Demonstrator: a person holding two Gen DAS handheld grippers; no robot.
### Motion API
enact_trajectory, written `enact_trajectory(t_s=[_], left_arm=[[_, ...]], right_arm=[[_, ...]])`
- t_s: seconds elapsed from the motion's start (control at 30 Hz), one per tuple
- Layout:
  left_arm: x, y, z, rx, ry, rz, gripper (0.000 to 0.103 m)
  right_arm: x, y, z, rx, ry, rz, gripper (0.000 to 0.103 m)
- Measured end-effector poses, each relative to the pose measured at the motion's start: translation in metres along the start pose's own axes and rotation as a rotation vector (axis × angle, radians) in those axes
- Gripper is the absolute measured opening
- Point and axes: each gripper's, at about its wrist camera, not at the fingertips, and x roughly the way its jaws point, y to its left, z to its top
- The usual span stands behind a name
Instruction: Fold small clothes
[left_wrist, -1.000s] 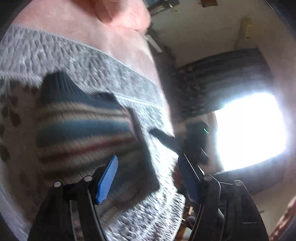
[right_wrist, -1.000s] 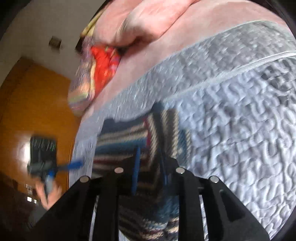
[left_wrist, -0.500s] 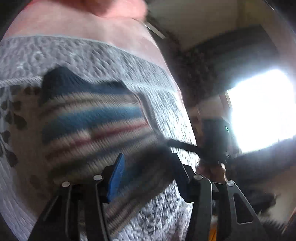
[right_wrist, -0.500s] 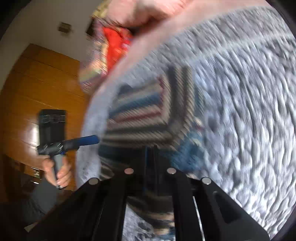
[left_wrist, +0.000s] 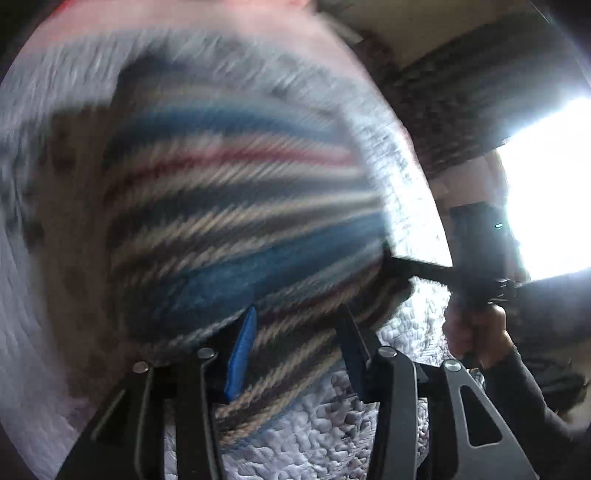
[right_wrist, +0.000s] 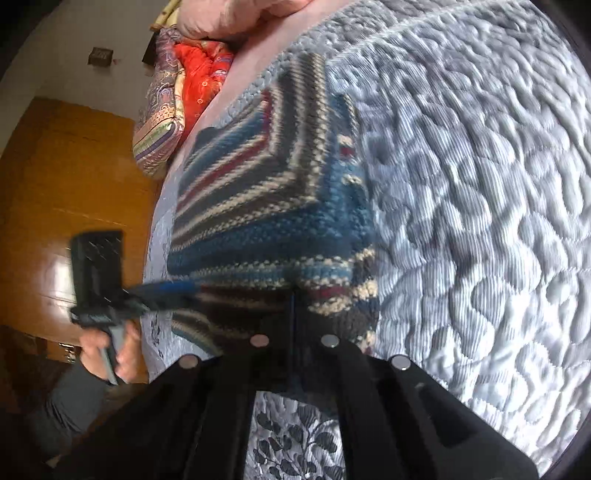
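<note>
Bed: quilted cover, no snags seen. Sweater: striped knit, lying on bed, partly folded. Right tool: clamped on near hem. Left tool: fingers apart, straddling hem. Risk: one-sided pull would skew the fold.

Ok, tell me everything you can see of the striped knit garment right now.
The striped knit garment is chunky wool-like knit in blue, navy, cream and dark red bands. It lies partly folded on the grey quilted bedspread. The right gripper is clamped on its near edge; the left gripper straddles another edge, jaws apart.
</note>
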Motion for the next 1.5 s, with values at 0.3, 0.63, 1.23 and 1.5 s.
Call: enact_trajectory(t_s=[0.3,0.63,1.23,1.5], left_arm=[[-0.075,0.018,-0.045,-0.066,-0.184,-0.104,0.088],[-0.064,0.115,-0.068,-0.35,-0.227,-0.281,0.088],[0.018,0.093,-0.025,-0.249,-0.11,-0.432,0.087],[0.024,0.085,-0.017,-0.319,-0.085,-0.337,0.052]], right_arm=[[-0.068,-0.03,0.056,0.193,-0.087,0.262,0.092],[0.021,-0.045,0.101,0.179,0.175,0.221,0.093],[0.078,-0.02,0.153,0.123,0.215,0.277,0.093],[0.095,0.0,0.156,0.069,0.212,0.253,0.076]])
